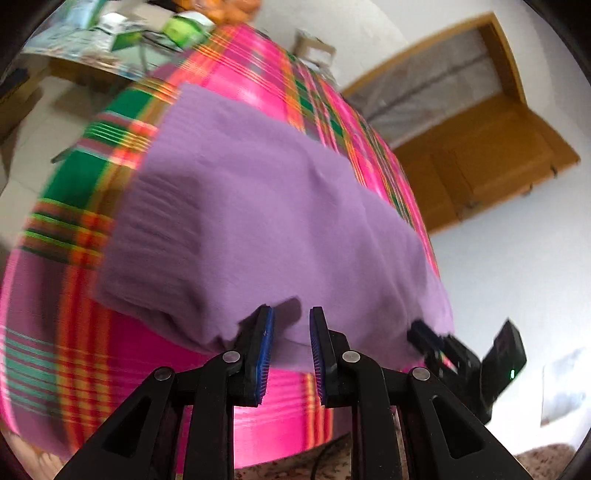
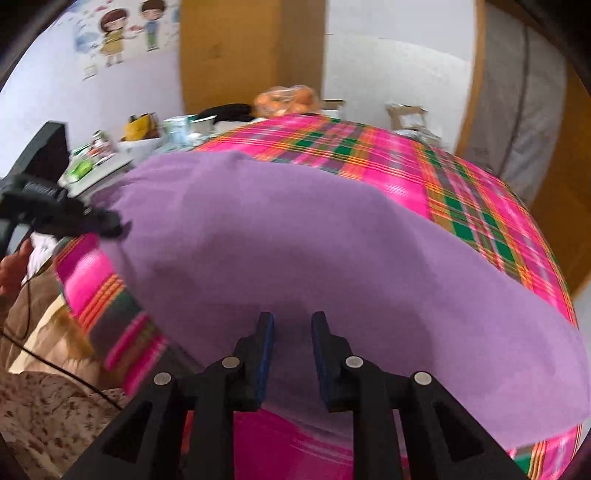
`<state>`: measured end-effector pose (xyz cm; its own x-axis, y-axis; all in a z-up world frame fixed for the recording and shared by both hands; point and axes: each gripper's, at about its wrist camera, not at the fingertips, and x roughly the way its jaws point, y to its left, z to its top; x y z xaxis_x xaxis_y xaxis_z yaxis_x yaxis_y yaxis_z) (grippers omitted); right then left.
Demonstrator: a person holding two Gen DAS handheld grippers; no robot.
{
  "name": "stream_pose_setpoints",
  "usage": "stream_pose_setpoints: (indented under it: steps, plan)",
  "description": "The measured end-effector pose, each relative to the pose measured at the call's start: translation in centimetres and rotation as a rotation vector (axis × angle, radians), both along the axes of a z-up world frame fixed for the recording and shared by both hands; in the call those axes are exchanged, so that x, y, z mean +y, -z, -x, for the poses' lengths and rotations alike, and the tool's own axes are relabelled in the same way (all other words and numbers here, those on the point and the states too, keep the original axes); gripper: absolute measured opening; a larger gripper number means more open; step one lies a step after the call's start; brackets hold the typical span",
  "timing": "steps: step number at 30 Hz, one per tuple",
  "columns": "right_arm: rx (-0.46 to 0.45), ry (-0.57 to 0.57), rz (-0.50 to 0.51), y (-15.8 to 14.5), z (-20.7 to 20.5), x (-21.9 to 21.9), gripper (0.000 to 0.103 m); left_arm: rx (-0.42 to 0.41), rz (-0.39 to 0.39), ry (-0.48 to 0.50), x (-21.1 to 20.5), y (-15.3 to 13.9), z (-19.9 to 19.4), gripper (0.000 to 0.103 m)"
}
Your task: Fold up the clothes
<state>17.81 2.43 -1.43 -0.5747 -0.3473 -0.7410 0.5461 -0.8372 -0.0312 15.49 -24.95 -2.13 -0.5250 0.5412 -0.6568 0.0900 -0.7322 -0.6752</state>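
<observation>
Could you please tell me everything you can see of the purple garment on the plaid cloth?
The purple garment is a soft, knit-looking piece with a ribbed band along one end. It lies spread, mostly flat, on the pink plaid cloth. Both the left gripper and the right gripper are open at its near edge, not gripping it.

You have no readable text, label, brand or number in either view; the packages on the side table [image 2: 110, 162] and the cartoon wall sticker [image 2: 125, 33] are too blurred to read
</observation>
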Motion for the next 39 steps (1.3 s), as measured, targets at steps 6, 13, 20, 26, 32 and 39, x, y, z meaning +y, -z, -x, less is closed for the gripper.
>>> stream_pose_setpoints:
  steps: [6, 13, 20, 26, 32, 39]
  plan:
    - [-0.029, -0.157, -0.042, 0.4, -0.9, -4.1, 0.022, 0.000, -0.036, -0.080, -3.2, 0.0, -0.5, 0.020]
    - [-0.088, -0.170, 0.001, 0.6, 0.7, -5.2, 0.023, 0.031, -0.059, -0.097, -4.3, -1.2, -0.5, 0.020]
    - [-0.041, -0.163, 0.079, -1.5, 1.1, -3.5, 0.024, 0.082, -0.043, -0.096, -3.3, -4.0, 2.0, 0.020]
    - [0.034, 0.001, 0.133, -4.6, 4.9, 1.2, 0.026, 0.106, 0.023, -0.026, -1.1, -6.2, 5.6, 0.031]
    - [0.004, 0.059, 0.211, -5.6, 10.0, 3.7, 0.032, 0.104, 0.066, 0.032, 1.0, -7.8, 10.3, 0.035]
    - [-0.161, 0.016, 0.274, -3.4, 15.9, 2.8, 0.034, 0.028, 0.147, 0.090, 3.0, -7.3, 16.6, 0.035]
